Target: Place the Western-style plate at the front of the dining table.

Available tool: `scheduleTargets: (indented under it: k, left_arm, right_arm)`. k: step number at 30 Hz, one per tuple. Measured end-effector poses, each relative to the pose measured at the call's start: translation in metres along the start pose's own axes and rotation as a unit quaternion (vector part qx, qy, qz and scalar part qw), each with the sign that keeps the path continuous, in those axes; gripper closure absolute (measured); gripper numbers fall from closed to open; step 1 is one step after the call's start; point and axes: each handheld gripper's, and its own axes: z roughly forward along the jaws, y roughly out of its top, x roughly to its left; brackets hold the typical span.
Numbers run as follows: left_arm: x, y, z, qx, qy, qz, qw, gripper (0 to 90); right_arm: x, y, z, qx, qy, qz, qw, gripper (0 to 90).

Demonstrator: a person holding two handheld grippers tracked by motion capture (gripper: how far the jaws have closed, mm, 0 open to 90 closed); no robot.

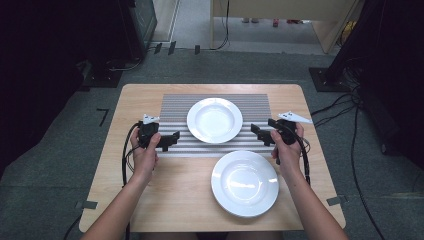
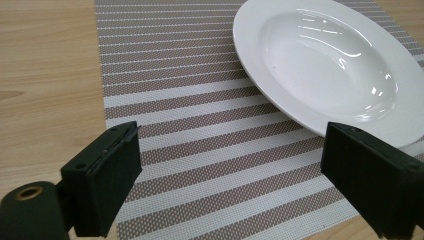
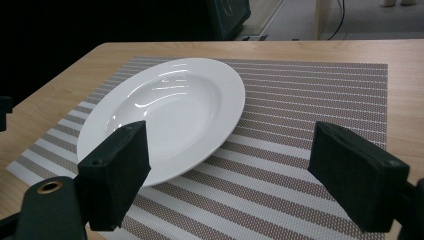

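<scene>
On the worktop (image 1: 150, 200), seen from the high view, a striped placemat (image 1: 172, 107) lies toward the far edge, and a white deep plate (image 1: 214, 120) sits in the middle of it; a second white plate (image 1: 244, 183) rests on bare wood nearer my edge, right of centre. My left gripper (image 1: 172, 140) hovers over the mat's near left corner, pointing right toward the deep plate, and my right gripper (image 1: 257, 131) hangs near the mat's near right corner, pointing left at the same plate; the plate lies between the two, touched by neither. From the left gripper view, my jaws stand spread wide with nothing between them but woven mat (image 2: 200, 150), brown and pale bands with a fine mesh texture; the deep plate (image 2: 325, 65) lies ahead and to the right, glossy and round with a broad rim and a shallow bowl, its near rim just beyond my right jaw. From the right gripper view, my jaws are likewise wide apart and empty; the glossy plate (image 3: 165, 110) sits ahead and left, its rim partly behind my left jaw, on the banded mat (image 3: 310, 100), with light wood-grain worktop (image 3: 400, 55) around it.
</scene>
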Motion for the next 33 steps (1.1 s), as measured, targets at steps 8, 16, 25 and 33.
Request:
scheduleTargets:
  k: [8, 16, 25, 33]
  left_arm:
    - [0.001, -0.012, -0.013, -0.007, -0.005, 0.008, 0.9999, 8.8]
    - [-0.002, -0.023, -0.026, -0.015, -0.022, 0.003, 0.9997, 8.8]
    - [-0.005, -0.038, -0.044, -0.028, -0.042, 0.004, 0.9987, 6.1]
    - [0.003, -0.053, -0.055, -0.029, -0.028, -0.001, 0.9992, 5.2]
  right_arm:
    - [-0.003, -0.008, -0.02, -0.008, -0.003, 0.004, 1.0, 15.4]
    - [-0.01, -0.018, -0.042, -0.016, -0.007, 0.011, 0.9998, 15.3]
    - [-0.02, -0.036, -0.067, -0.025, -0.017, 0.02, 0.9994, 15.4]
    - [-0.031, -0.053, -0.087, -0.022, -0.033, 0.026, 0.9989, 15.5]
